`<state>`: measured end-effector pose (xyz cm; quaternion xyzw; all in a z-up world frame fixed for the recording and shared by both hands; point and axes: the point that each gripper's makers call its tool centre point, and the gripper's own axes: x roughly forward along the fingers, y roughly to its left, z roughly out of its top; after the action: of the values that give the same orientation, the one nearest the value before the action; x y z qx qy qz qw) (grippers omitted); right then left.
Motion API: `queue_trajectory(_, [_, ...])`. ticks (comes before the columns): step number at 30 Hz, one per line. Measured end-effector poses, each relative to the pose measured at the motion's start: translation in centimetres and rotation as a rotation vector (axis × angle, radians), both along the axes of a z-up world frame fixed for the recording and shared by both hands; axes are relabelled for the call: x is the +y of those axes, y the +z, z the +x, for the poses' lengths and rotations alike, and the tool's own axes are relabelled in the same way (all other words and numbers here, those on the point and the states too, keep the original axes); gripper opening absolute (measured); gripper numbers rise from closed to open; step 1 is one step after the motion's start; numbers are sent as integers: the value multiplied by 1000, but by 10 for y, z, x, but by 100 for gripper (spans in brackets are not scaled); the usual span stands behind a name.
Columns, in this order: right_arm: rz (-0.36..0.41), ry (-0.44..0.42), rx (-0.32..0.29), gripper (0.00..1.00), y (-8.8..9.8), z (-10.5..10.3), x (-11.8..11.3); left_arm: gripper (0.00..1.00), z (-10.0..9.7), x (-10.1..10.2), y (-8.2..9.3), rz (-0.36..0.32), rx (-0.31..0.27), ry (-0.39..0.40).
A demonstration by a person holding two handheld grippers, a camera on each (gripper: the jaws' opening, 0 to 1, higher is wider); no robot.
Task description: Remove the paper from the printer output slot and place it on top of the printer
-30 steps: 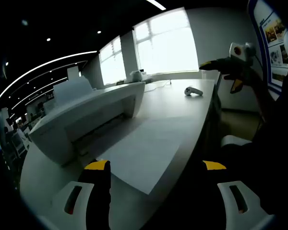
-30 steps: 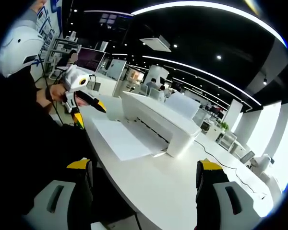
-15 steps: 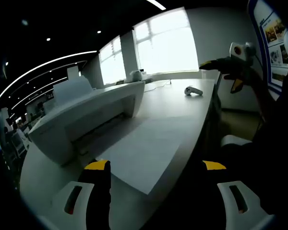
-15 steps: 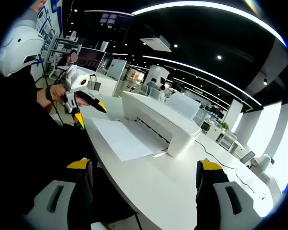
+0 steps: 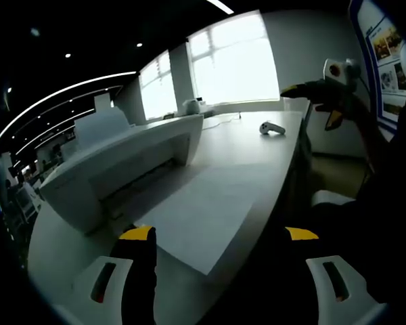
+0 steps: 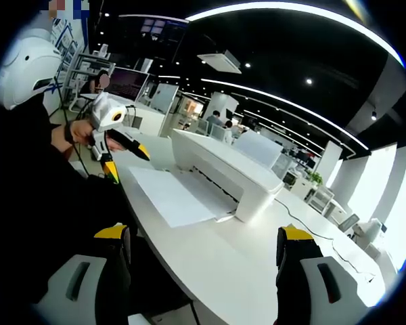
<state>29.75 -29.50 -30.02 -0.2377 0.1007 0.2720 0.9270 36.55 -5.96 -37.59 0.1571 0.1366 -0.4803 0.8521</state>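
A white printer (image 5: pixel 115 169) stands on a white desk (image 5: pixel 257 145), with a sheet of paper (image 5: pixel 203 210) lying flat out of its output slot onto the desk. My left gripper (image 5: pixel 216 237) is open, its yellow-tipped jaws wide apart just short of the paper's near edge. In the right gripper view the same printer (image 6: pixel 223 172) and paper (image 6: pixel 172 193) lie ahead. My right gripper (image 6: pixel 199 237) is open and held back from the desk edge. The left gripper (image 6: pixel 122 152) shows at left beside the paper; the right gripper (image 5: pixel 311 91) shows at upper right in the left gripper view.
A small white handheld device (image 5: pixel 272 128) lies on the far desk with a cable (image 5: pixel 223 120) near it. Bright windows (image 5: pixel 237 61) are behind. A person in dark clothes (image 6: pixel 34 176) stands at the desk edge. Other desks and monitors (image 6: pixel 125 84) fill the room.
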Motion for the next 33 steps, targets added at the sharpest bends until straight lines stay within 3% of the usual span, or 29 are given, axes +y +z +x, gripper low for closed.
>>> queue_trajectory(33, [-2, -2, 3, 84, -2, 0, 0, 77, 1, -5, -5, 8, 6, -9])
